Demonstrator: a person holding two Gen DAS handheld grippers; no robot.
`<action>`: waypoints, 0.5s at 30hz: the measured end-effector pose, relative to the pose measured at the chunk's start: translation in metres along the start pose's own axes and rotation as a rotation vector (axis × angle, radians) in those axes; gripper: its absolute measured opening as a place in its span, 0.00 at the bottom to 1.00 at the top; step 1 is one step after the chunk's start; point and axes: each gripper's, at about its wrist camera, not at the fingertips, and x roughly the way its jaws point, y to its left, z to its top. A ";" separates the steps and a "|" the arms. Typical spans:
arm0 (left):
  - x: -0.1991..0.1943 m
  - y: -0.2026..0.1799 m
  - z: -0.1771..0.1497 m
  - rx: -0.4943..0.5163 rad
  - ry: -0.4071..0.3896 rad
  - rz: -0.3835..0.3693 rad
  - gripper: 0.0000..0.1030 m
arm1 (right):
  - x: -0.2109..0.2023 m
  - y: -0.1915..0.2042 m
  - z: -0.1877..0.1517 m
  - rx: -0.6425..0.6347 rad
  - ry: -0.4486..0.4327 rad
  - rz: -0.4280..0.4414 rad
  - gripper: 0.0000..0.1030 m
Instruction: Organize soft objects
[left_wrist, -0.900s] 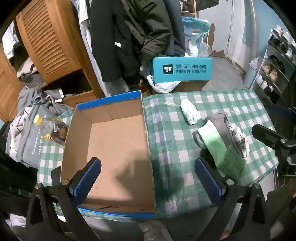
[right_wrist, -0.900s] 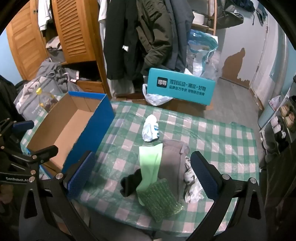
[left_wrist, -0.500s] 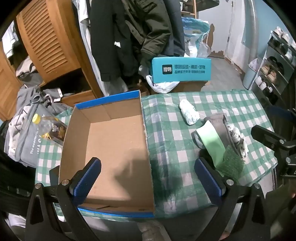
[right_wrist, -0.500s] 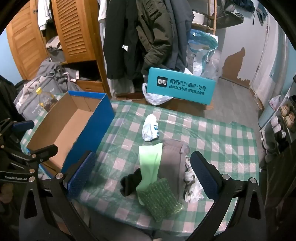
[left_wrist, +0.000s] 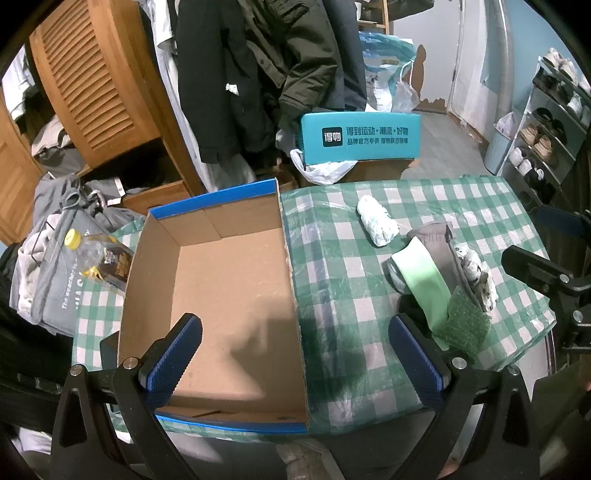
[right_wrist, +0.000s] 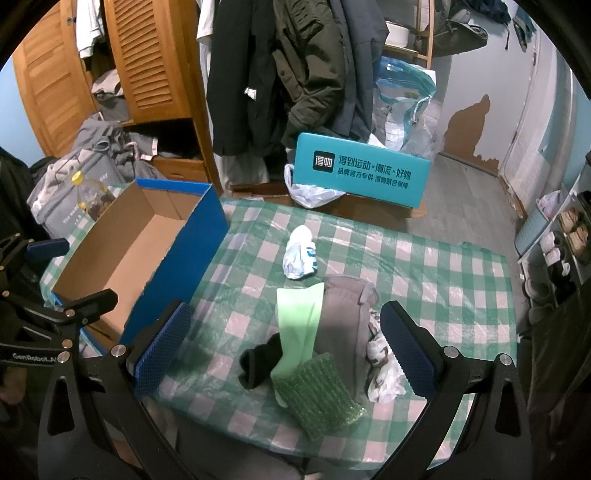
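An empty cardboard box with blue sides (left_wrist: 229, 295) (right_wrist: 129, 258) sits on the left of the green checked table (left_wrist: 343, 266) (right_wrist: 436, 273). A pile of soft things lies at the right front: a light green cloth (right_wrist: 297, 325) (left_wrist: 424, 280), a grey cloth (right_wrist: 343, 317), a dark sock (right_wrist: 258, 362), a green bubble pad (right_wrist: 319, 395) (left_wrist: 463, 326) and a patterned white cloth (right_wrist: 384, 365). A rolled white sock (right_wrist: 300, 253) (left_wrist: 376, 220) lies apart, farther back. My left gripper (left_wrist: 295, 354) is open and empty over the box's front edge. My right gripper (right_wrist: 284, 347) is open and empty above the pile.
A teal box (right_wrist: 360, 170) stands behind the table against hanging coats (right_wrist: 295, 66). A bottle with a yellow cap (left_wrist: 92, 254) lies left of the cardboard box. A wooden wardrobe (left_wrist: 88, 81) is at the back left, a shoe rack (left_wrist: 546, 129) at the right.
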 end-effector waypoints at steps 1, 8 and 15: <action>0.000 0.000 0.000 0.001 0.000 0.000 0.99 | 0.000 0.000 0.000 0.000 0.000 0.000 0.98; 0.000 -0.001 0.000 -0.001 0.001 0.002 0.99 | 0.000 0.001 0.000 0.000 0.001 -0.001 0.98; 0.000 -0.001 0.000 -0.001 0.002 0.002 0.99 | 0.001 0.002 -0.001 -0.002 0.003 -0.001 0.98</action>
